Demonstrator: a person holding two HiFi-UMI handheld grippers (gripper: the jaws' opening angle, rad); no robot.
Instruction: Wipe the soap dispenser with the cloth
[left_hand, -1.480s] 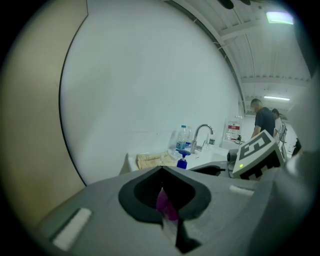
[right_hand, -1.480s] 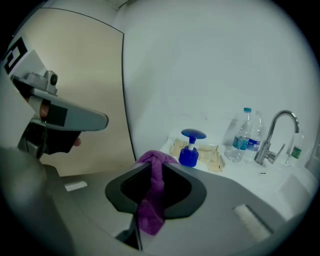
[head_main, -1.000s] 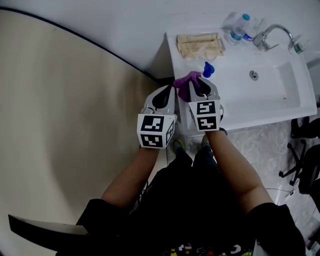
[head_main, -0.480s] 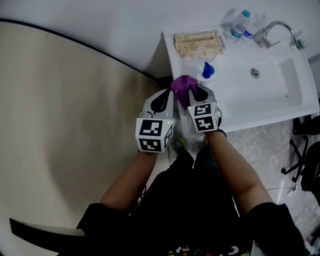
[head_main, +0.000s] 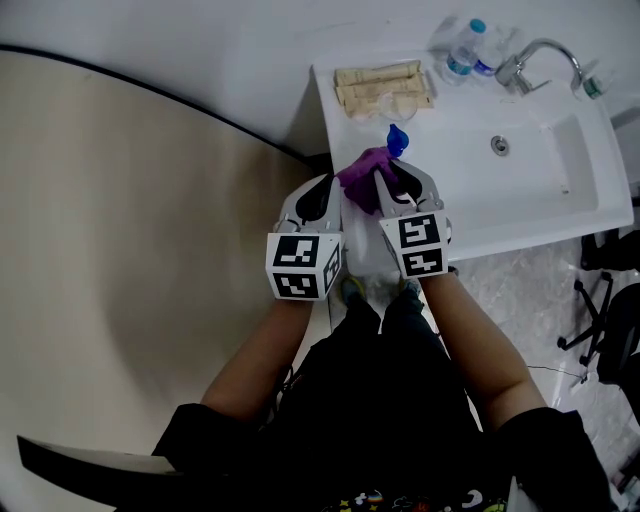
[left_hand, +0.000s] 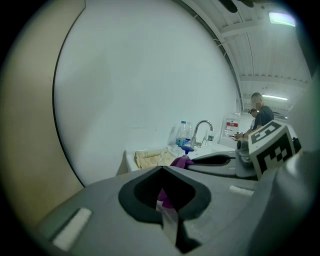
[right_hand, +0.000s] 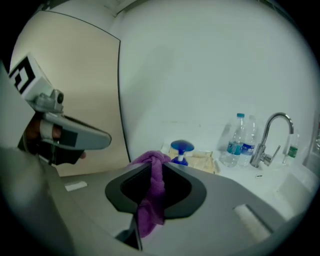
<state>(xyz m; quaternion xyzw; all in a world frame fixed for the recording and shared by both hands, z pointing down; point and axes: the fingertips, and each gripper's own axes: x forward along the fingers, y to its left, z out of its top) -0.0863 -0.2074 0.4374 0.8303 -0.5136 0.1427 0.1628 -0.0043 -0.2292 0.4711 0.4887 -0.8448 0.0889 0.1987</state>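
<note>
Forearms extended side by side; left tool (head_main: 333, 184) and right tool (head_main: 393, 177) closed.

Purple cloth (head_main: 362, 172), bunched (pinched in the right gripper (right_hand: 151, 167)), hangs just before the upright, blue-topped soap dispenser (head_main: 397, 138) on the worktop (head_main: 470, 215).

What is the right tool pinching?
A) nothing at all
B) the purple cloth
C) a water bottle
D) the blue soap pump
B: in the right gripper view, the purple cloth sits squeezed between the jaws of the right tool and droops down through them.
</note>
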